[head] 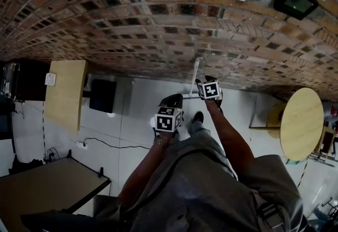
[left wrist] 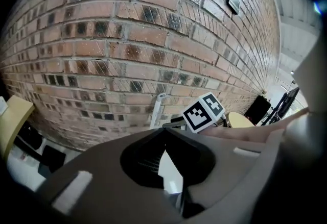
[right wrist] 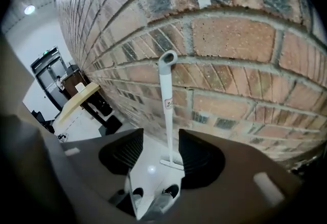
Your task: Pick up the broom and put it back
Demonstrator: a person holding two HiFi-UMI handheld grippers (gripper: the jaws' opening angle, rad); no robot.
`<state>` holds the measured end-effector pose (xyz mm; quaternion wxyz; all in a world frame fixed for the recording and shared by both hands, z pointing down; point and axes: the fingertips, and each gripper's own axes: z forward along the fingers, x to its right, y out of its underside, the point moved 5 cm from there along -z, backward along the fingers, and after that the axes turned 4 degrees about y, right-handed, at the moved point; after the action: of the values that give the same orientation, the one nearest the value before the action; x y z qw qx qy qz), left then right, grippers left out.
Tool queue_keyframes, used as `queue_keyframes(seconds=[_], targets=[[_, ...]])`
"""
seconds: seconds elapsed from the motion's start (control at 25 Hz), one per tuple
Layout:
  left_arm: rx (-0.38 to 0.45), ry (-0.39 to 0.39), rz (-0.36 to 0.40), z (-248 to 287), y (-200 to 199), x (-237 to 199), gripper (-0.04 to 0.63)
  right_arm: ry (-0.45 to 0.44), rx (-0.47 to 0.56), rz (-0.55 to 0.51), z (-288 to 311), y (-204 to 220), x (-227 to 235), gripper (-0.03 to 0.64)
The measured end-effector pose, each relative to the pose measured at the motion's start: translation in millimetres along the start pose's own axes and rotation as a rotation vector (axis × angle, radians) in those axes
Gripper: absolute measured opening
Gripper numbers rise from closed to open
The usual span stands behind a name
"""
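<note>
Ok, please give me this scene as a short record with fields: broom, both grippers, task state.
broom: white, upright against the brick wall, head on the floor
right gripper: open; broom shows between the jaws, not gripped
left gripper: shut, nothing held
task state: broom appears put back

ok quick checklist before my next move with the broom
1. broom stands upright against the brick wall: ok
2. right gripper open, pads not pressing on the handle: ok
3. handle shows in the gap between the right gripper's jaws, lined up if a regrasp is needed: ok
4. left gripper shut, nothing in it: ok
5. broom's foot seated on the floor so it won't slide: cannot tell
</note>
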<state>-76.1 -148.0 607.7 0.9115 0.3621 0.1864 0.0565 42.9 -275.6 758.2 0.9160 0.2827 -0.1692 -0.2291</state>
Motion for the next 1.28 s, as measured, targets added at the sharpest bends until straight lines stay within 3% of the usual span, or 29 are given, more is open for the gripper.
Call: queue_keyframes(seconds=[0.24,0.44,0.64,0.8,1.04,1.28], targets=[[0.047,0.071,0.051,-26,7,10,0.000,-0.047,0.105,0.139,-69,18,-43,0.089],[0.078,0.127,0.075,-69,40,16,0.000,-0.049,0.152,0.153,-129,30,-115,0.001],[0.075,0.139,0.065,-110,86,9,0.000,-0.076,0.148,0.125,-177,67,-198,0.000],[0.059,0.178,0.074,-133,117,20,0.000,-0.070,0.149,0.143,-207,103,-236,0.025],[0.085,0.201,0.094,-144,120,36,0.000,-0.042,0.172,0.111,-237,116,-246,0.023],[0.117,0.190,0.131,-145,102,47,0.000,-0.037,0.240,0.114,-251,93,-232,0.023]])
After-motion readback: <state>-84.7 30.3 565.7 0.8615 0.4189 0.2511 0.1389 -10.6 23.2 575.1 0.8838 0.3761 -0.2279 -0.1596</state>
